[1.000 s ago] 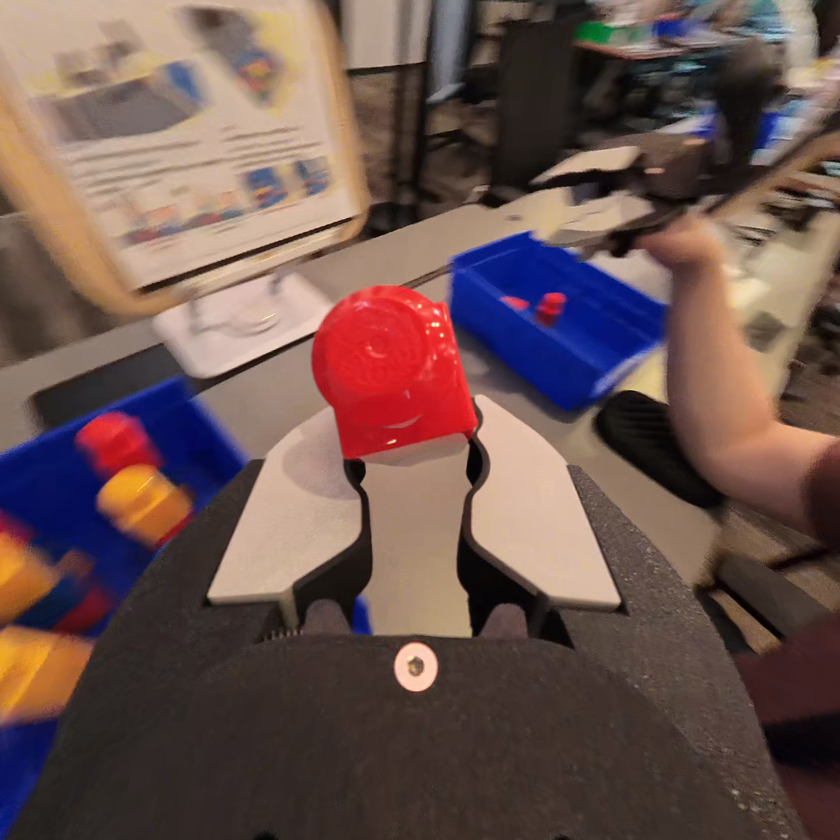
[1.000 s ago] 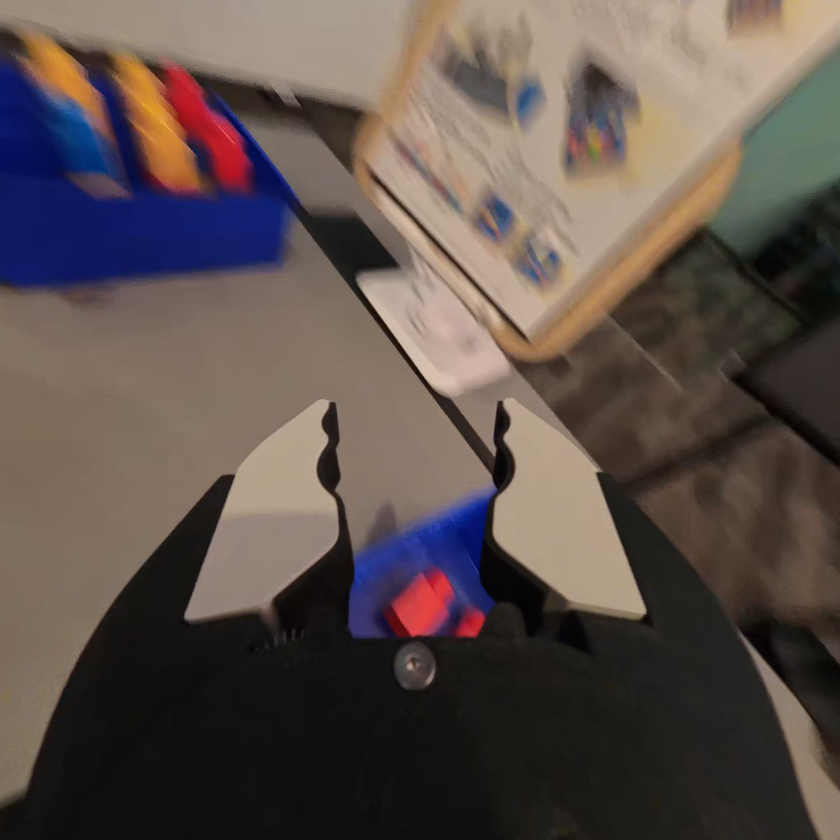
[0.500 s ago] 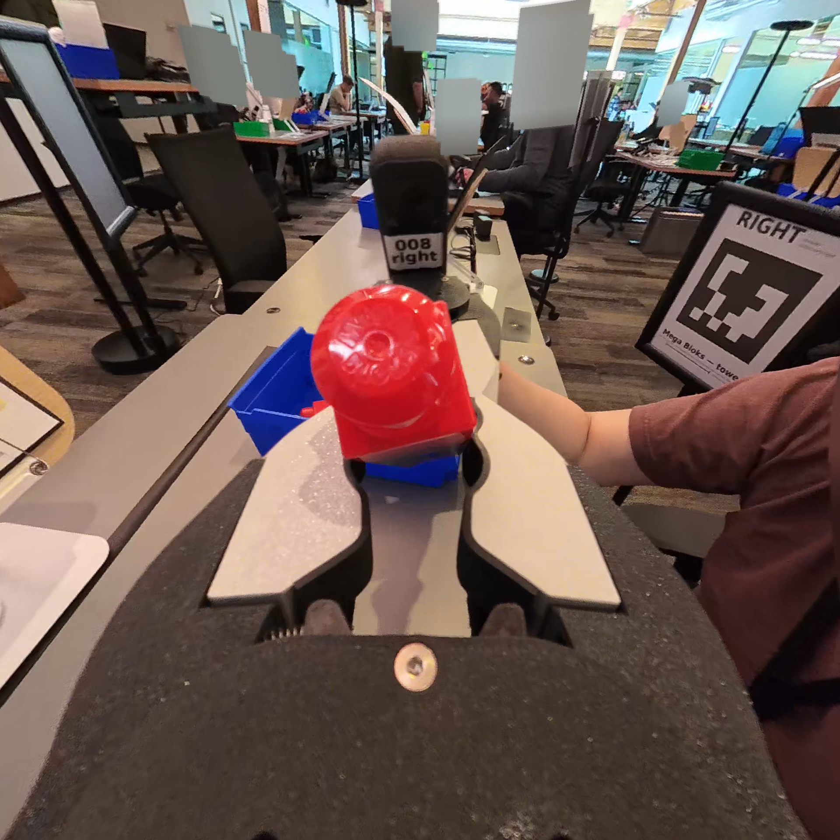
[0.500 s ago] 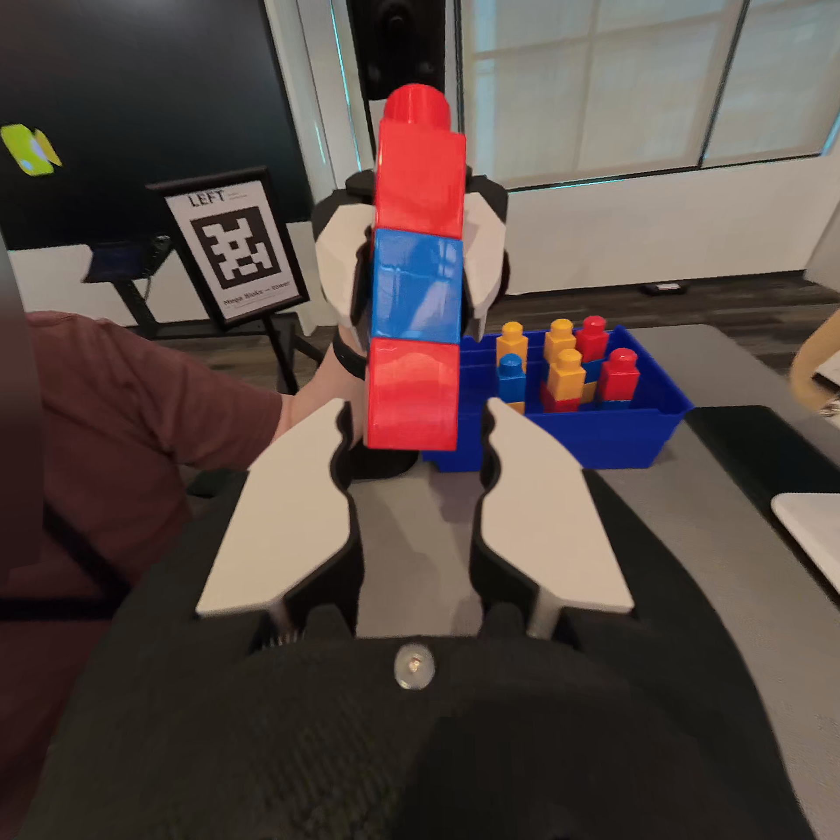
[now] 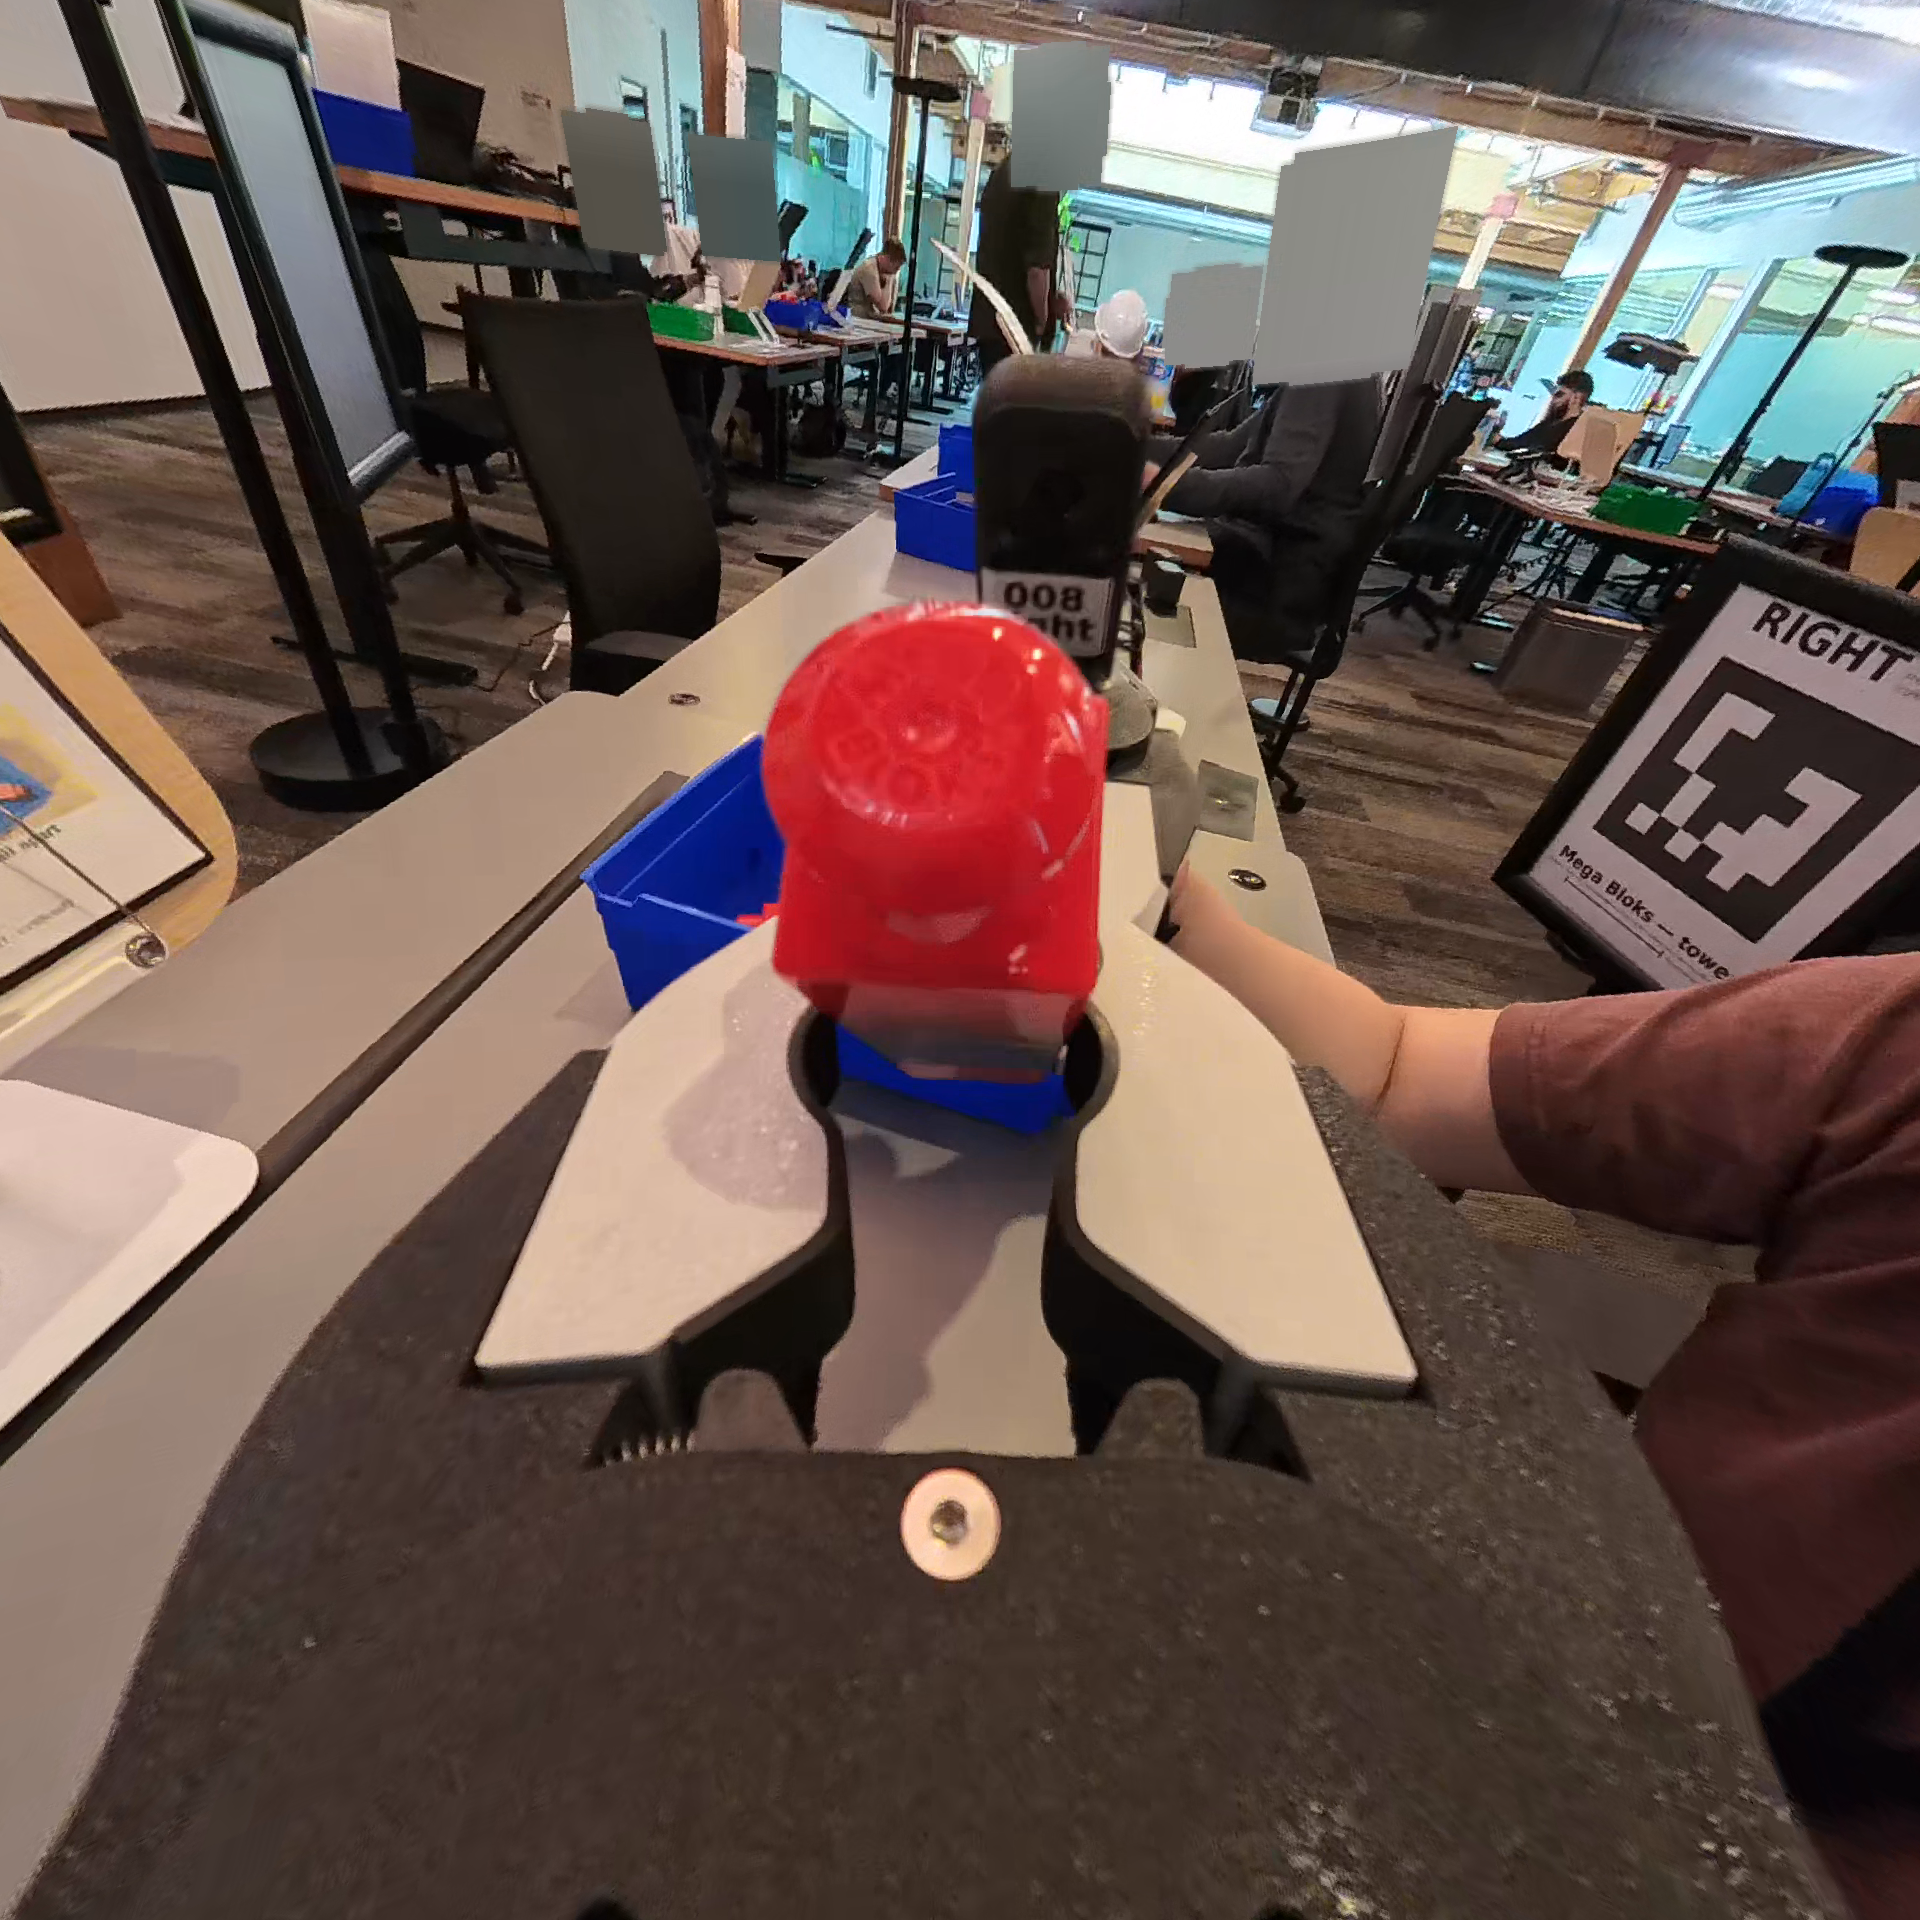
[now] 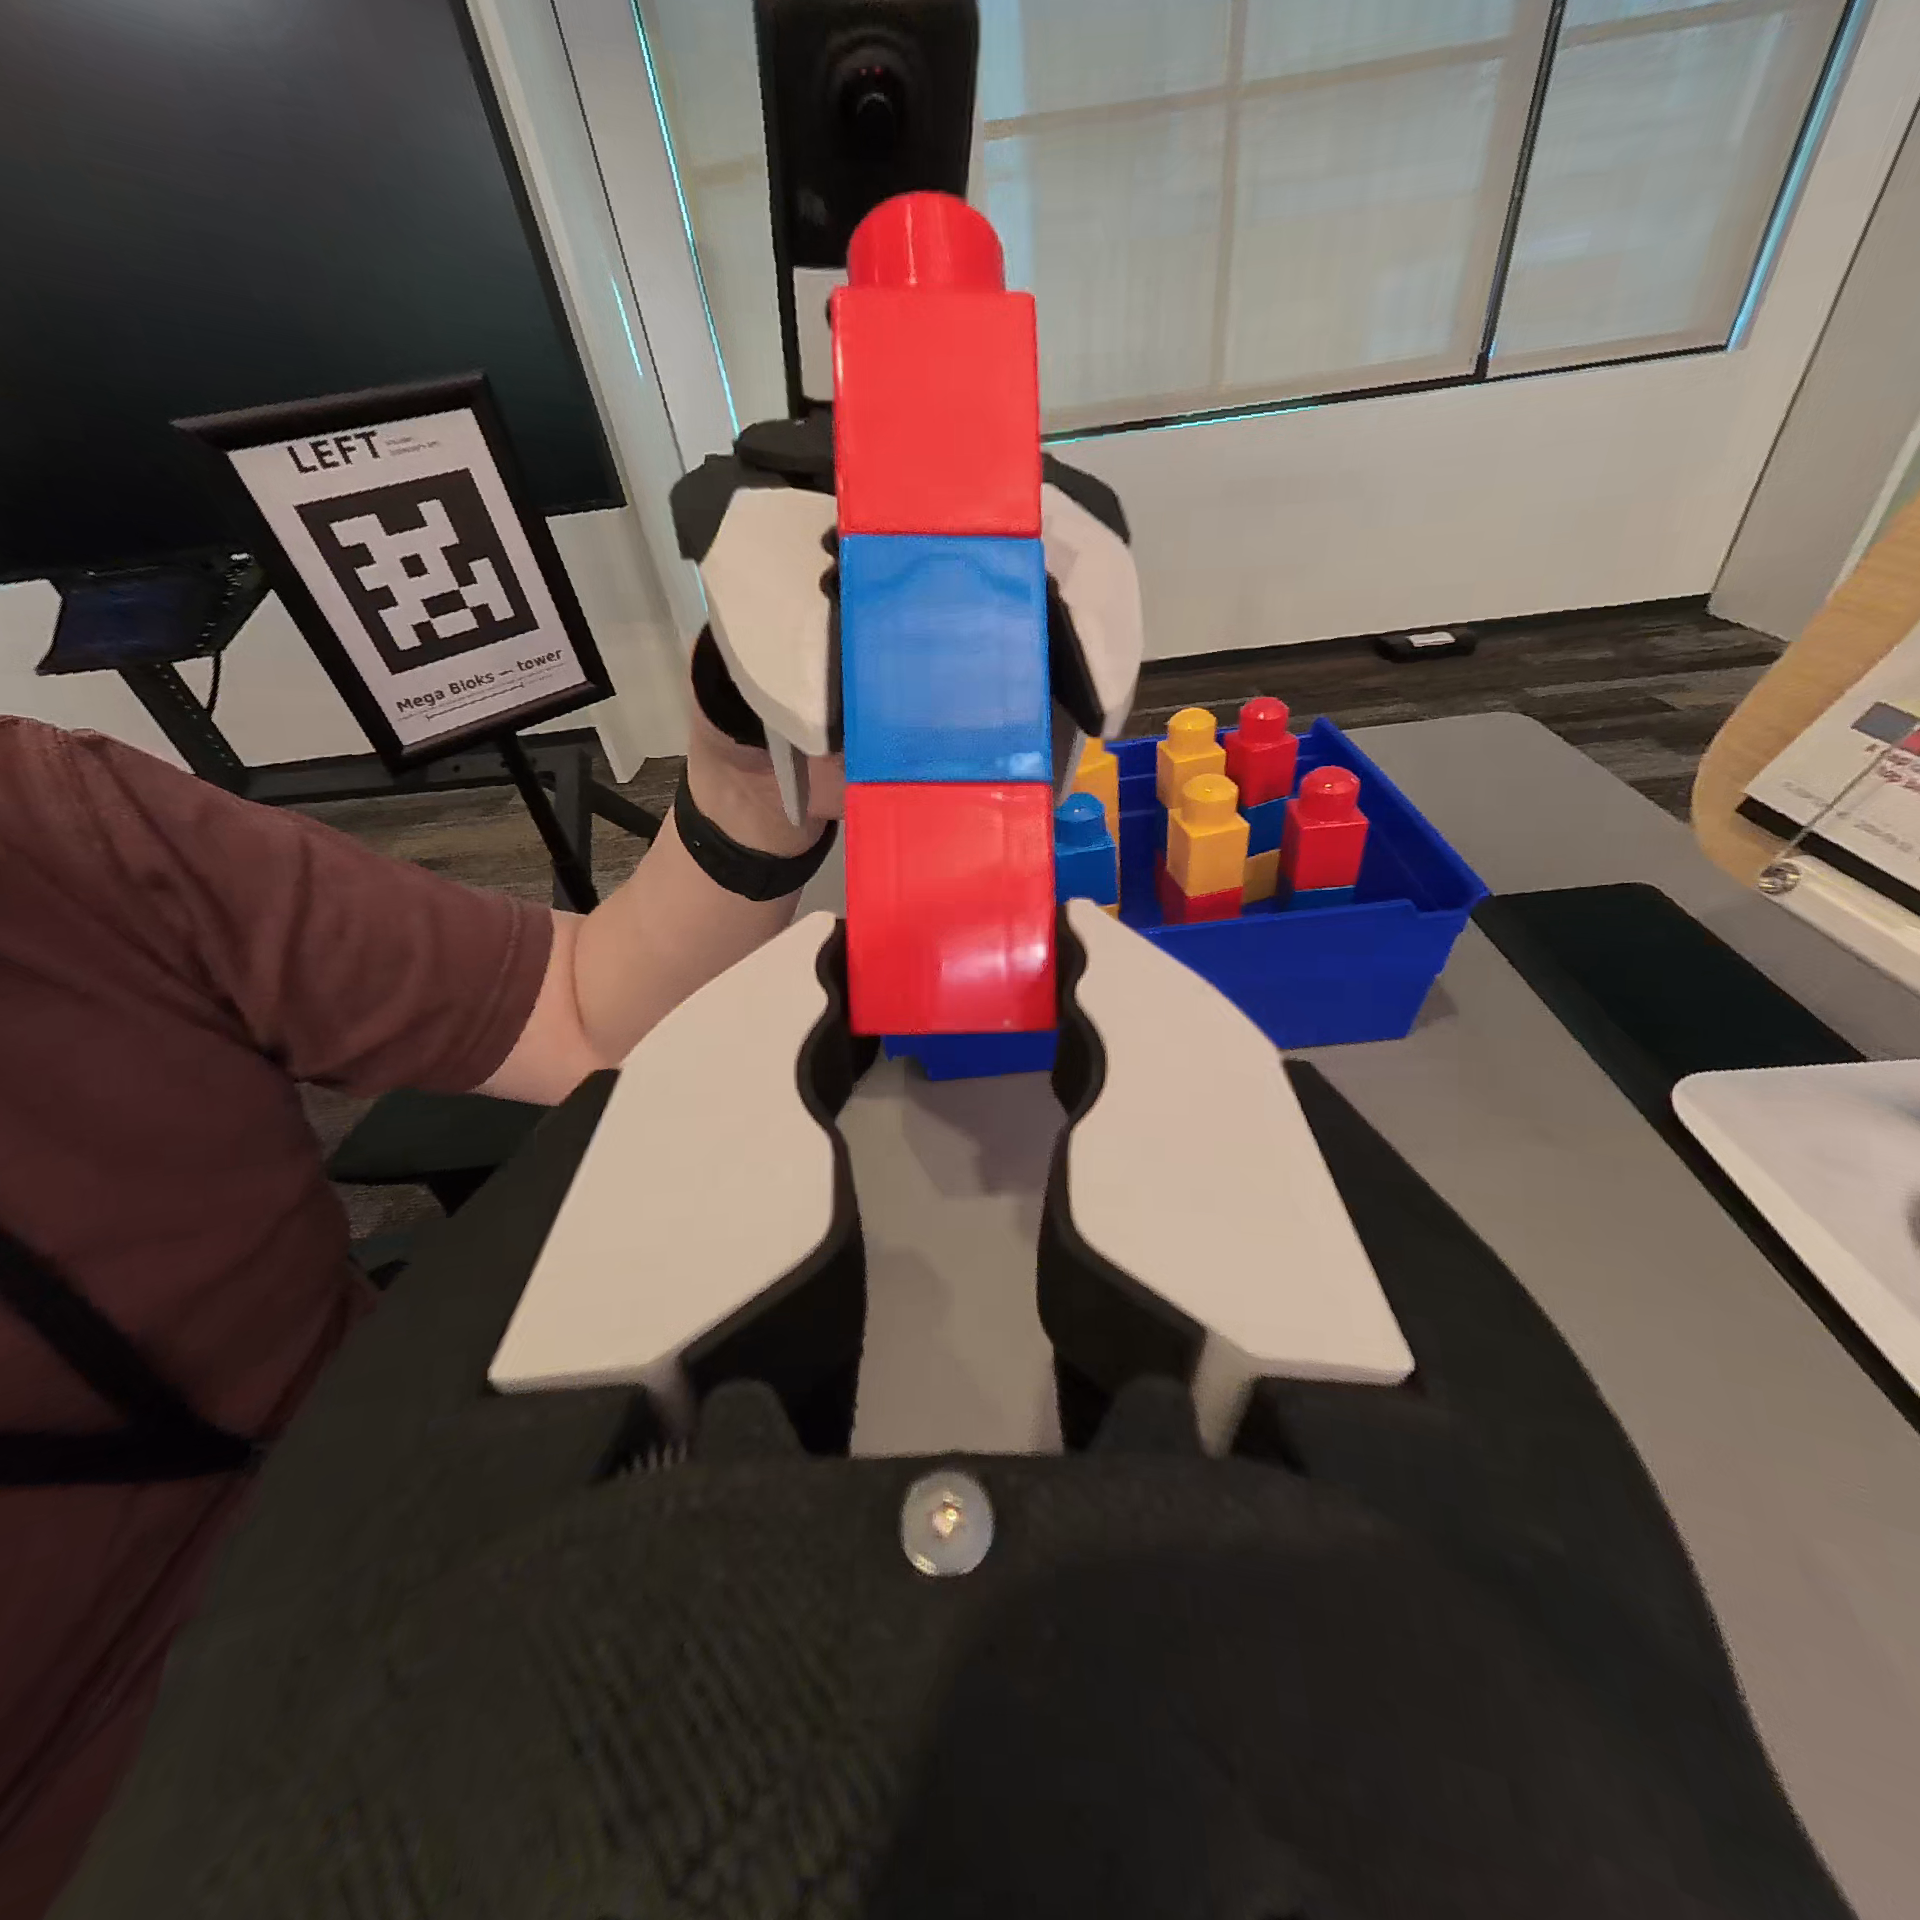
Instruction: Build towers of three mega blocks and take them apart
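The right claw (image 6: 948,971) has just closed on the bottom red plastic block (image 6: 948,904) of the red-blue-red plastic tower (image 6: 940,644). The left claw (image 6: 920,634), at 12 o'clock, grips the blue middle block (image 6: 940,655). Pulling apart looks next.

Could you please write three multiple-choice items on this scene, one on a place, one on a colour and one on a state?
1. Where do the spare towers stand?
A. on the floor
B. in the blue bin
C. on the white tray

2. What colour is the middle block of the held tower?
A. yellow
B. green
C. blue

3. How are the right tongs set?
A. closed on the tower's bottom red block
B. wide open above the bin
C. lying on the table

Key: 1 B, the yellow, red and blue towers stand inside the bin; 2 C, a blue block sits between two red ones; 3 A, both fingers press that block's sides, while the left tongs grip the blue one.
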